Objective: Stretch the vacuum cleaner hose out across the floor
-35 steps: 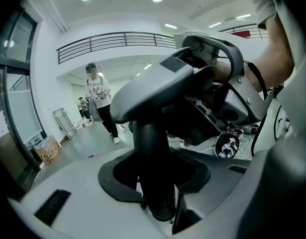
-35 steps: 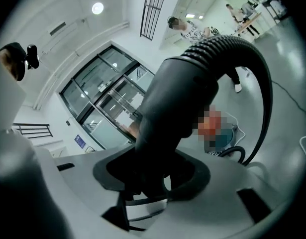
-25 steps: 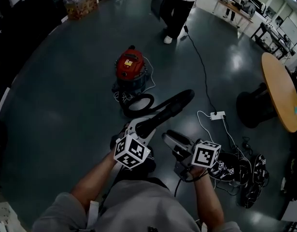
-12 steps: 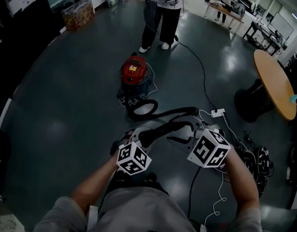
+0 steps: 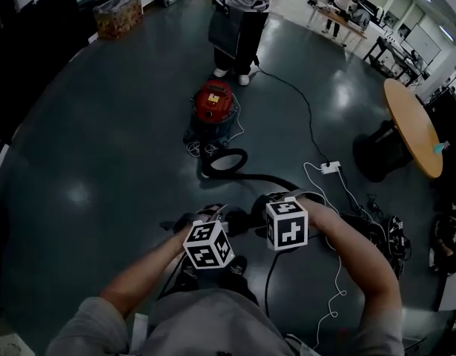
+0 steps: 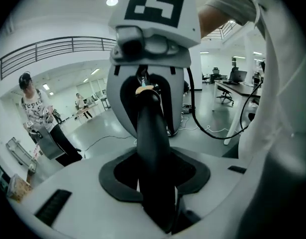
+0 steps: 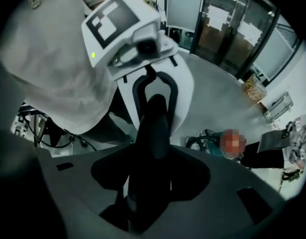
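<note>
Both forearms reach forward and low from the near edge of the head view, the left forearm (image 5: 142, 277) angled in from the left and the right forearm (image 5: 357, 254) bent in from the right, so the marker cubes sit close together. The left tool (image 6: 155, 176) is clamped on the black vacuum hose (image 6: 150, 128), its jaws partly apart around it. The right tool (image 7: 150, 183) points steeply down. Its jaws have just been opening a little, but they grip the same hose just beside the left tool. From the tools the hose runs away across the dark floor (image 5: 101, 147), curls into a loop and ends at the red vacuum cleaner (image 5: 214, 102) farther off.
</note>
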